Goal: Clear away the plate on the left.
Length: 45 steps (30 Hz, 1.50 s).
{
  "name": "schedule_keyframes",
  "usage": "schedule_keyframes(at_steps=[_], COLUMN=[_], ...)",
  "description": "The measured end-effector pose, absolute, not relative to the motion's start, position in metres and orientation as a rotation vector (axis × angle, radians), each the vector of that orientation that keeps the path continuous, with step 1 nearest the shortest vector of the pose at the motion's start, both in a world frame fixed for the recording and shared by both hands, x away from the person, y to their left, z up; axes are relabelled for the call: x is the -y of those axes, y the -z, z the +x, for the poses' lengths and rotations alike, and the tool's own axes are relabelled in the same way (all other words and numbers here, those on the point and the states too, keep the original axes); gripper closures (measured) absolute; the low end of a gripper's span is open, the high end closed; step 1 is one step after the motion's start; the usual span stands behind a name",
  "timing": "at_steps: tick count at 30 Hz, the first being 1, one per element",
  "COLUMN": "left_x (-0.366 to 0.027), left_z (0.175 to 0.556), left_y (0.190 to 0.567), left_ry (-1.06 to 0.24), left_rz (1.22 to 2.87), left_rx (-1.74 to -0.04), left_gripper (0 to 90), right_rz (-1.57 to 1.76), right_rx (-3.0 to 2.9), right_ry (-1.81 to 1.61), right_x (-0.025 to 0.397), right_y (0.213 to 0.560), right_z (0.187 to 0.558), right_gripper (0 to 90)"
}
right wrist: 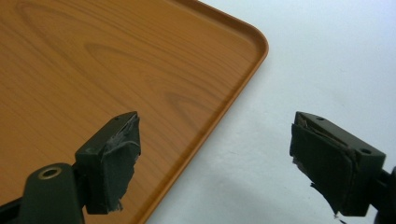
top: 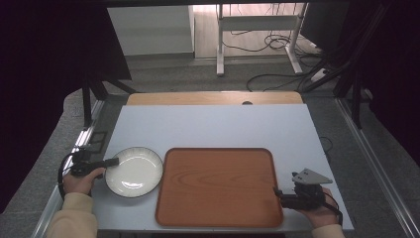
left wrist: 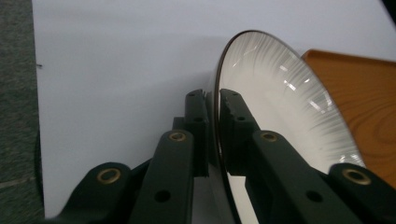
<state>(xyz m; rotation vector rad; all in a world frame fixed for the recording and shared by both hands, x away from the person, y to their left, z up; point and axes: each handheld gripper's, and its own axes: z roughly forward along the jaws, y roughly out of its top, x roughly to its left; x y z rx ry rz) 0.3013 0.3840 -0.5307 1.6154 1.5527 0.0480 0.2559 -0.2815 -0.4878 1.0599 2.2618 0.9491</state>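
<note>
White, ribbed plate [top: 134, 171] sits on the table [top: 213, 126] just left of the wooden tray [top: 218, 186]; the left gripper [left wrist: 213, 100], reaching in level from the left, pinches its rim. By the tray's right edge, the right gripper [right wrist: 212, 154] gapes wide, empty.

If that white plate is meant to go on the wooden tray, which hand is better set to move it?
Probably left. The left gripper is already clamped on the plate rim beside the tray. The right gripper is open at the tray's far edge.
</note>
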Motion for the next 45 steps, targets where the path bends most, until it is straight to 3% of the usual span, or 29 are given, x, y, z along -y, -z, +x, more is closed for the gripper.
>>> schedule_keyframes(at_steps=[27, 45], left_x=[-0.387, -0.385], left_z=[0.297, 0.286], left_y=[0.524, 0.491], left_ry=[-0.062, -0.113], left_rz=[1.522, 1.463], left_rx=[-1.496, -1.382], left_gripper=[82.4, 82.3], right_rz=[1.066, 1.084], right_rx=[-2.244, -2.246], right_ry=[-1.008, -0.980], right_x=[0.284, 0.288], right_y=[0.483, 0.485], right_z=[0.254, 0.255], right_gripper=[16.7, 16.7])
